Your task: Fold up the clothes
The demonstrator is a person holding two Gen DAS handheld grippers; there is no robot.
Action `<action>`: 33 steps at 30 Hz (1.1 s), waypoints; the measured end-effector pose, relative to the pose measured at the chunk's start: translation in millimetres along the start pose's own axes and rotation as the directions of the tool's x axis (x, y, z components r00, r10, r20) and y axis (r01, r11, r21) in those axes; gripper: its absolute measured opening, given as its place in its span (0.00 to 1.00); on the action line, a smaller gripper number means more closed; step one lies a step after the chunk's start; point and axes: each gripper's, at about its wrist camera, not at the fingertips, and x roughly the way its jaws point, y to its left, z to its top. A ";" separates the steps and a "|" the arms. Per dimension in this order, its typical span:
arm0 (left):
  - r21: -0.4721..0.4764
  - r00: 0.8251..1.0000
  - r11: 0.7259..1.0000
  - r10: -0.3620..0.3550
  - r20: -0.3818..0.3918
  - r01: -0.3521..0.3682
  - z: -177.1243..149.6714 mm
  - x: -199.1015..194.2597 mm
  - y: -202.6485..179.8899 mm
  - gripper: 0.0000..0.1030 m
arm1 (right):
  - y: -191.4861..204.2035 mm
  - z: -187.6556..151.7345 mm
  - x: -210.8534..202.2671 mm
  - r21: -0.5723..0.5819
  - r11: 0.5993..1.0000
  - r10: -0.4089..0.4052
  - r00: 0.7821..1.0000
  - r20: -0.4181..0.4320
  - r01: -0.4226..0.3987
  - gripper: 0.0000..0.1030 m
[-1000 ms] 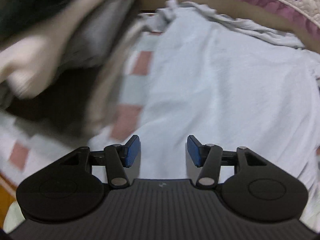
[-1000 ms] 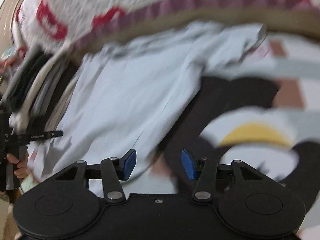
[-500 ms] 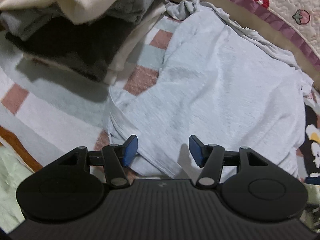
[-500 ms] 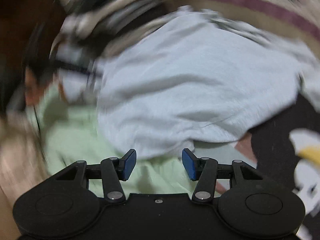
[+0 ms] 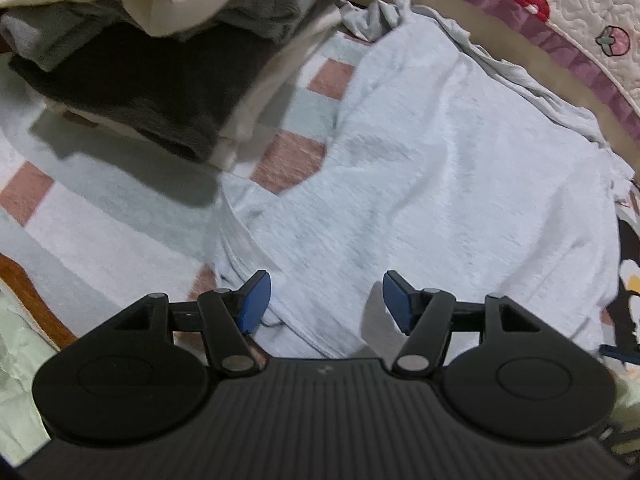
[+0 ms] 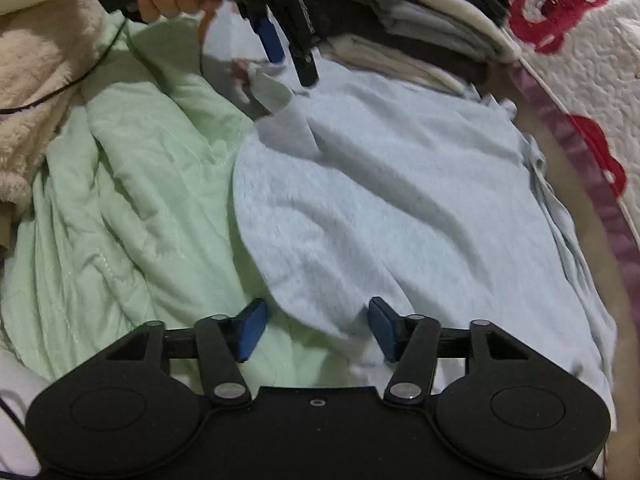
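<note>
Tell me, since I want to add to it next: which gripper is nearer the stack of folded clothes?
Left. The left gripper hangs just in front of the stack of folded clothes, over the pale blue garment. The right gripper sits at the garment's opposite edge.

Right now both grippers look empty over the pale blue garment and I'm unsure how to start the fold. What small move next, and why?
Probably lower the right gripper and shut it on the pale blue garment at its near edge: the jaws stand open there, straddling the hem. The left gripper is open too, at the opposite corner.
</note>
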 end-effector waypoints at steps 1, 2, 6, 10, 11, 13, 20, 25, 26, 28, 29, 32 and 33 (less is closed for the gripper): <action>-0.008 1.000 1.000 -0.008 0.028 0.008 0.4 -3.9 1.9 0.60 | -7.5 -1.5 -2.2 0.053 0.999 0.005 1.000 0.019 -0.006 0.43; -0.016 0.998 1.000 -0.016 0.056 0.017 0.7 -7.7 3.8 0.60 | -14.8 -2.9 -5.0 0.107 0.994 0.009 0.999 0.039 -0.013 0.03; -0.065 0.972 0.990 -0.108 0.207 0.124 9.0 -35.1 13.5 0.60 | -71.2 1.6 -53.6 0.540 0.841 -0.118 0.984 0.133 0.028 0.02; -0.014 0.945 0.979 -0.194 0.264 0.205 11.2 -52.5 9.9 0.60 | -114.8 6.3 -120.1 0.727 0.679 -0.324 0.930 0.171 0.103 0.02; 0.012 0.949 0.980 -0.195 0.247 0.198 9.3 -51.8 4.6 0.60 | -120.3 1.3 -128.5 0.748 0.650 -0.357 0.923 0.145 0.134 0.02; 0.077 0.961 0.982 -0.185 0.204 0.172 4.2 -48.7 -7.0 0.61 | -130.2 -10.0 -143.7 0.782 0.590 -0.419 0.904 0.083 0.201 0.02; 0.064 0.982 0.995 -0.087 0.168 0.077 6.2 -38.3 -2.5 0.61 | -147.5 -68.8 -158.6 0.866 0.378 -0.487 0.866 -0.113 0.326 0.02; 0.050 0.984 0.993 -0.111 0.137 0.105 4.8 -31.2 5.5 0.61 | -152.7 -114.0 -158.9 0.880 0.248 -0.499 0.832 -0.243 0.406 0.01; 0.064 0.984 0.991 -0.128 0.124 0.121 3.3 -29.2 2.8 0.62 | -153.8 -123.0 -159.0 0.879 0.221 -0.499 0.824 -0.269 0.422 0.01; 0.169 0.984 0.977 -0.147 0.099 0.129 -2.8 -26.3 -16.0 0.63 | -155.3 -136.0 -153.1 0.888 0.203 -0.478 0.833 -0.278 0.413 0.01; 0.245 0.985 0.962 -0.146 0.092 0.120 -7.7 -25.4 -28.2 0.63 | -154.2 -141.6 -149.6 0.890 0.197 -0.468 0.838 -0.282 0.410 0.01; 0.377 0.990 0.920 -0.134 0.044 0.108 -18.8 -18.9 -52.2 0.63 | -151.8 -152.0 -141.0 0.898 0.182 -0.447 0.847 -0.287 0.401 0.01; 0.391 0.993 0.915 -0.114 0.024 0.095 -21.1 -14.7 -56.6 0.63 | -151.7 -154.9 -140.2 0.902 0.176 -0.445 0.849 -0.284 0.394 0.01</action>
